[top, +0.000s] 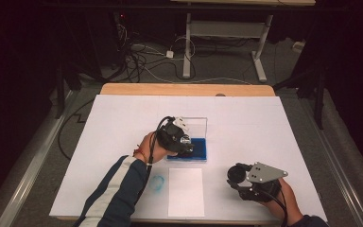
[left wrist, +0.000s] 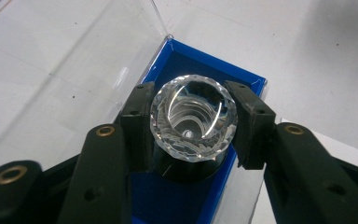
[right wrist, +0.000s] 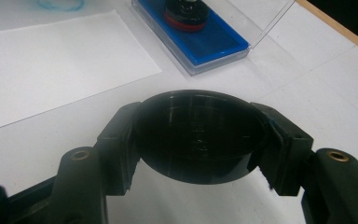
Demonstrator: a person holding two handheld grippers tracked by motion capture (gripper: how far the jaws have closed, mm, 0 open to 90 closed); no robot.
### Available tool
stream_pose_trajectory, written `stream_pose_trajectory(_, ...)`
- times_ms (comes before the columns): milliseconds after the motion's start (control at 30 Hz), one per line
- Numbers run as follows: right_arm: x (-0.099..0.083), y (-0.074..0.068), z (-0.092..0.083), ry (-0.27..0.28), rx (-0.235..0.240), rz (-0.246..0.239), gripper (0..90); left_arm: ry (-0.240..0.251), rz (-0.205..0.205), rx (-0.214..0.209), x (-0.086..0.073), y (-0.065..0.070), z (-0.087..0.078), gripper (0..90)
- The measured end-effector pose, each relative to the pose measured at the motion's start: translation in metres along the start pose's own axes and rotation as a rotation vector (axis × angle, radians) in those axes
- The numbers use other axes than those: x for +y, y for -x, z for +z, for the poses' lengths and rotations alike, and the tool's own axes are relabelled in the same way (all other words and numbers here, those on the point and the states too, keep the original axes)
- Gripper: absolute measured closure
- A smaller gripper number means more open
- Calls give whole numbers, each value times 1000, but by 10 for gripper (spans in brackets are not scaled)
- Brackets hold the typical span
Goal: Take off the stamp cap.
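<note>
The left gripper (top: 182,142) stood over the ink pad (top: 196,150), a shallow clear case with a blue bed lying near the middle of the white table (top: 123,123), and its jaws were pinched on the stamp (left wrist: 193,119), a round seal with a faceted crystal handle on a black base. In the left gripper view the pads pressed the handle from nine and three o'clock, with the black base down on the blue bed. The stamp's long axis ran upright, its crystal top toward the camera and its printing face down into the ink. To my eye the crystal looked hard, heavy for its bulk and slippery, and likely to chip if dropped, so a hold low on the faceted collar, where the pads could bite an edge, seemed safer than one on the smooth crown. The right gripper (top: 246,182) rested at about four o'clock from the pad, well apart from it, its jaws clamped across a round black cap (right wrist: 200,135), apparently the stamp's cover, hollow side toward its own camera. The cap looked like stiff, light plastic, easy enough to hold across its rim. A sheet of paper (top: 185,191) lay at six o'clock from the pad, and a faint blue ring print (top: 157,183) sat just beside the sheet at its nine o'clock.
</note>
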State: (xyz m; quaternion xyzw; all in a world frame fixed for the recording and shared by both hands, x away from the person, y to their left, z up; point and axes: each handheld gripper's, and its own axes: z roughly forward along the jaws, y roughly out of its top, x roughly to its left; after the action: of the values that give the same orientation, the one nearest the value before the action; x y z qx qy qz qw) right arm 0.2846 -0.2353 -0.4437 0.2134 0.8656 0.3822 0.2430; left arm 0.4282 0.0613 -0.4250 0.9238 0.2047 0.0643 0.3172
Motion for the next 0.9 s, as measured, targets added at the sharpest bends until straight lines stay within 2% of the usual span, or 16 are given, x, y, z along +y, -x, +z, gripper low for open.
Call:
stream_pose_trajectory(100, 0, 0, -1, 1, -2, 0, 384, -13, 16, 12, 1, 0, -3, 543)
stream_pose_trajectory(167, 0, 0, -1, 2, 0, 0, 384, -1, 14, 5, 0, -1, -7, 543)
stream_pose_trajectory(200, 0, 0, -1, 1, 0, -1, 384, 2, 15, 18, 1, -1, -11, 543)
stream_pose_trajectory(333, 1, 0, 1, -1, 0, -8, 384, 32, 18, 27, 3, -2, -24, 543)
stream_pose_trajectory(700, 4, 4, 5, 4, 7, -10, 384, 92, 3, 26, -2, -7, -52, 543)
stream_pose_trajectory(900, 5, 4, 3, 13, 2, -10, 384, 114, 2, 50, -4, -5, -64, 542)
